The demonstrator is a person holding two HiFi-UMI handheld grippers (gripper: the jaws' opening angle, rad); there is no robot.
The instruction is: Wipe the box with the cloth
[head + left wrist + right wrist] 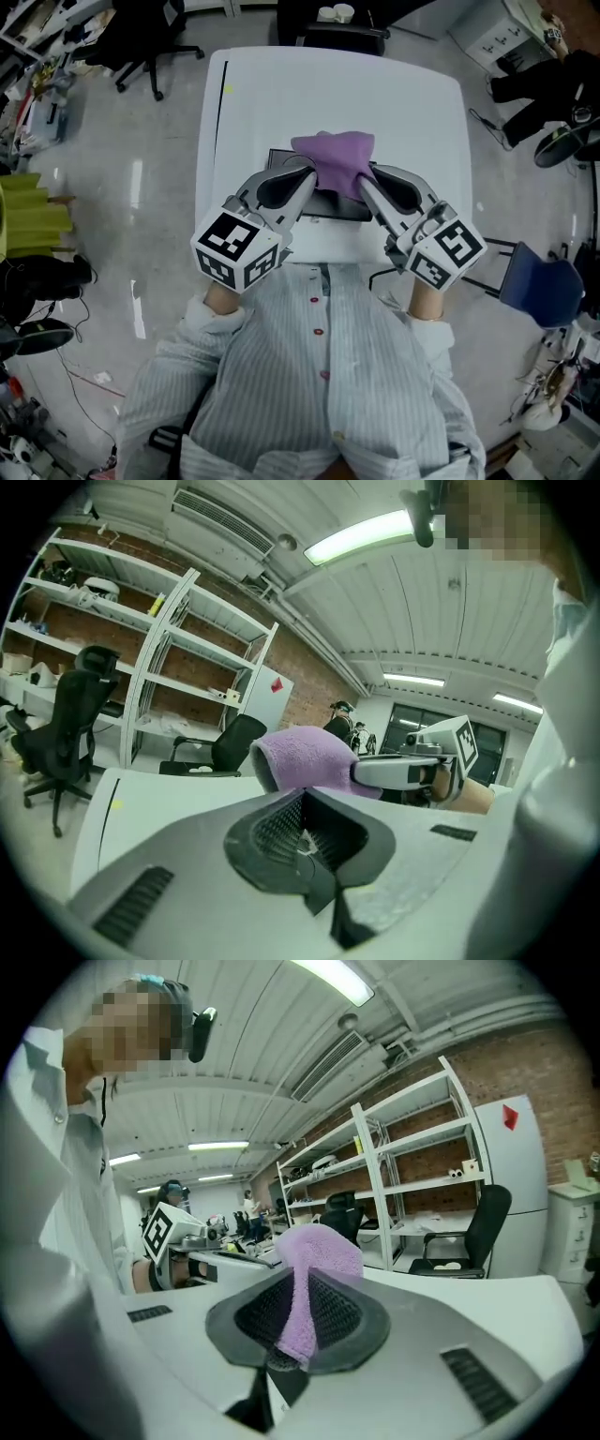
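Our right gripper is clamped tight on a fold of the cloth, which bunches up past its tips toward twelve o'clock; our left gripper has its jaws together with nothing that we can see between the pads, the cloth just beyond at one o'clock; the dark box lies under the cloth, mid-table; we judge the wipe is barely begun; next we press the cloth flat on the box and sweep across, the left gripper steadying it

Head view looks steeply down; the close gripper views face each other, sharing the cloth.
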